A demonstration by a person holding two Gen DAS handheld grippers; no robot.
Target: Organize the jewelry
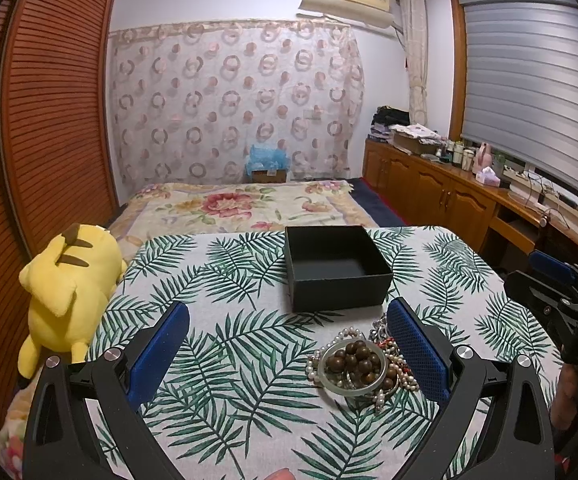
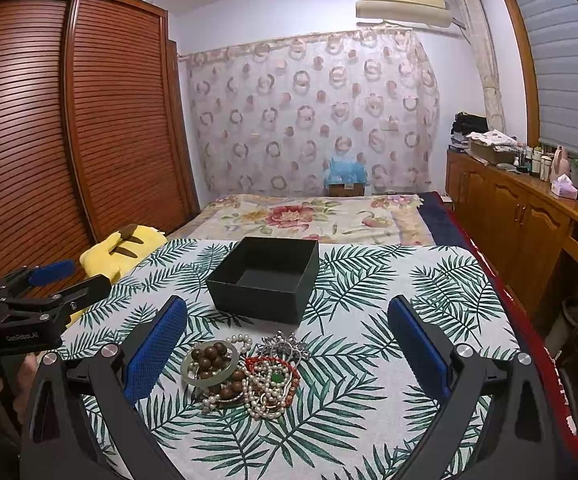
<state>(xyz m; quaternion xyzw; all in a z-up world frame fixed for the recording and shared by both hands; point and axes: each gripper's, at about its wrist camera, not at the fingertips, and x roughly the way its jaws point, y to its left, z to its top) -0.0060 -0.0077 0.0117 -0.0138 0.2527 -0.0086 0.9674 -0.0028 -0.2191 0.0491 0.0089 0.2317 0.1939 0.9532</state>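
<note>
With each gripper (image 1: 287, 354) (image 2: 287, 354) spread and empty, we would pinch the stiff bangle (image 2: 208, 364) rim in the lower-centre heap (image 2: 245, 376), since the bead strands look limp, slippery and tangled.

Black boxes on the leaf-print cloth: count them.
1. The open black box sits toward the far middle of the leaf-print cloth, beyond the jewelry pile. Nothing shows inside it; none other is visible.

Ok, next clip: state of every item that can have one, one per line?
black box: lid off, empty, upright on the tablecloth.
jewelry pile: tangled heap, outside the box.
pale bangle: lying atop the pile.
left gripper: open, holding nothing.
right gripper: open, holding nothing.
</note>
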